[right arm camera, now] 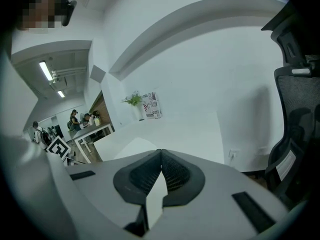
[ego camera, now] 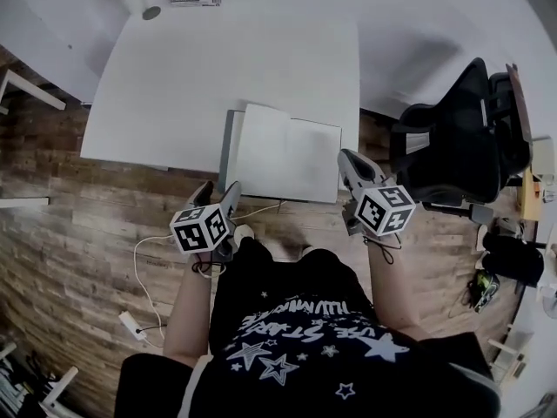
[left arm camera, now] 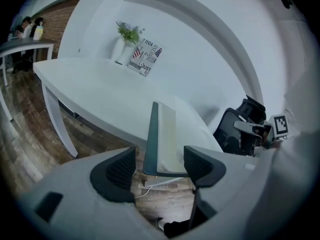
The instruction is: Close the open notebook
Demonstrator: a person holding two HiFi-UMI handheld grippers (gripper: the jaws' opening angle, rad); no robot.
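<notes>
- The notebook [ego camera: 283,151] lies open at my 12 o'clock, hard against the near edge of the white table [ego camera: 218,68]. White pages face up, and a dark cover shows along its 9 o'clock side.
- My right tongs [ego camera: 348,159] are at the book's 3 o'clock edge. Their pads are pressed together on a thin white leaf [right arm camera: 156,199]; I cannot tell whether it is a single page or the cover.
- My left tongs [ego camera: 219,192] hang at the book's 7 o'clock corner with the jaws spread and nothing between them. In their own view the book's near end sits just beyond the gap.
- If the leaf is only one page, swinging it over towards 9 o'clock could crease or tear it, and the book would not really be shut.
- Nothing pins the book down, so a sideways pull could drag it off the near edge.
- A pinch this shallow could let the leaf slip out midway.
- The office chair [ego camera: 452,146] at 3 o'clock is near my right elbow.
</notes>
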